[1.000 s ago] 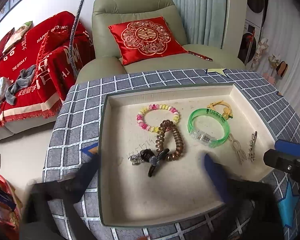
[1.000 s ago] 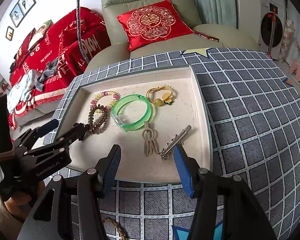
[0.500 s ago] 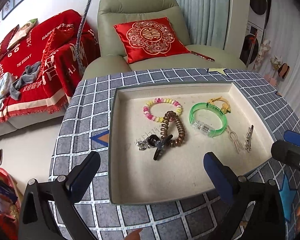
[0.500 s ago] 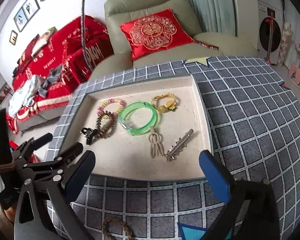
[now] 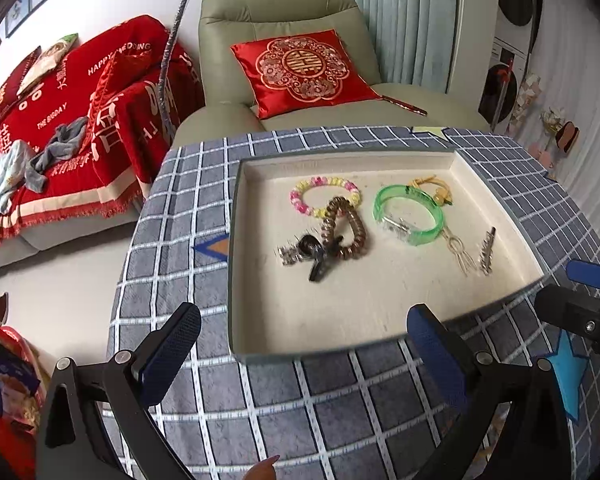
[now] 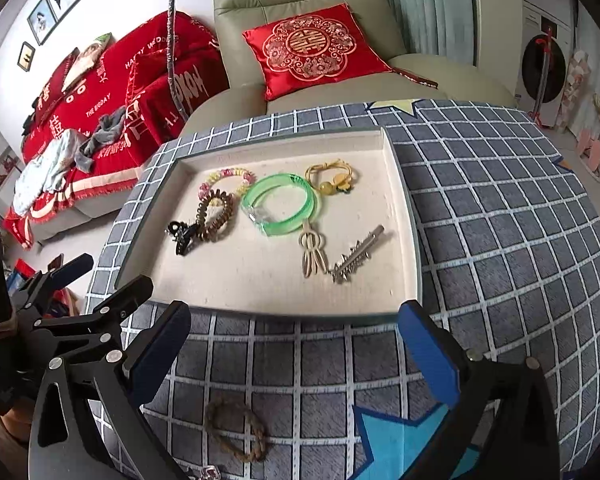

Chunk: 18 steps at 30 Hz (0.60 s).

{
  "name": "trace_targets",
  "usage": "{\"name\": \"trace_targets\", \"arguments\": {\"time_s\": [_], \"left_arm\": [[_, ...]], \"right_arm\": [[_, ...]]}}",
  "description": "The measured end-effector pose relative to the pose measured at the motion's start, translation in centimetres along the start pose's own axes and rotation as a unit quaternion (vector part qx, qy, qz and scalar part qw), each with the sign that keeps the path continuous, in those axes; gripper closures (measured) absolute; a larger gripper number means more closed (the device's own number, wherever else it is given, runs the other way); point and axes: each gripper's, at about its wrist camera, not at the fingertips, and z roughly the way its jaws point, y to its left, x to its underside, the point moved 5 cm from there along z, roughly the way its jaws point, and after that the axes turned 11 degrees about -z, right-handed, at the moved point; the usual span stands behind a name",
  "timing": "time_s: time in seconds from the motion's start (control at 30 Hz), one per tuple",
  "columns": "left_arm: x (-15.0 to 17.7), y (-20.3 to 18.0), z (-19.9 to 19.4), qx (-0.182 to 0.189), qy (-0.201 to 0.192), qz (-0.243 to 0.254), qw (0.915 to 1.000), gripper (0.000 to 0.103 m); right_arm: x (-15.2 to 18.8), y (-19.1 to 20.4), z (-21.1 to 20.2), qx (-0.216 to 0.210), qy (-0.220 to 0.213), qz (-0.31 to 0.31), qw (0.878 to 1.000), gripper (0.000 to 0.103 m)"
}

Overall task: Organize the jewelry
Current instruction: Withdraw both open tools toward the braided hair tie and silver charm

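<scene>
A shallow cream tray [image 5: 340,320] [image 6: 404,216] on the checked tablecloth holds a pastel bead bracelet [image 5: 324,195] [image 6: 228,178], a brown spiral hair tie [image 5: 346,232] [image 6: 216,216], a black claw clip [image 5: 318,256] [image 6: 182,236], a green bangle [image 5: 410,214] [image 6: 282,204], a yellow hair tie [image 5: 434,190] [image 6: 332,178], a beige clip [image 6: 312,250] and a silver clip [image 5: 487,250] [image 6: 358,256]. A brown braided band [image 6: 236,428] lies on the cloth in front of the tray. My left gripper [image 5: 304,354] and right gripper [image 6: 296,352] both hover open and empty over the tray's near edge.
The round table [image 6: 500,240] has a blue star patch [image 6: 396,440] at the front. Behind it stand a green armchair [image 5: 284,12] with a red cushion [image 5: 304,70] and a sofa under a red throw [image 5: 60,100]. A fingertip [image 5: 262,470] shows at the bottom edge.
Both grippers have drawn back from the tray towards the table's front. The right jaws, narrow beside the silver clip a second ago, now stand wide. The jewelry has not moved.
</scene>
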Motion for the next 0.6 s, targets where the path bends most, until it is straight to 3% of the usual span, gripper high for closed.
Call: {"name": "trace_targets", "arguments": {"time_s": [0.33,0.53,0.6], "left_arm": [[3.9,0.3,-2.5,-0.012,-0.003,0.012,0.9999,0.000],[7.4,1.4,-3.3,0.009,0.027,-0.004,0.9996,0.000],[8.4,1.3,-3.4,0.033,0.047,-0.002,0.9984,0.000]], "right_arm": [[2.7,0.2,-0.6,-0.002,0.013,0.003,1.000,0.000],[5.1,0.3,-1.0,-0.005,0.027,0.004,1.000,0.000],[5.9,0.3,-1.1,-0.008,0.033,0.006,0.999,0.000]]}}
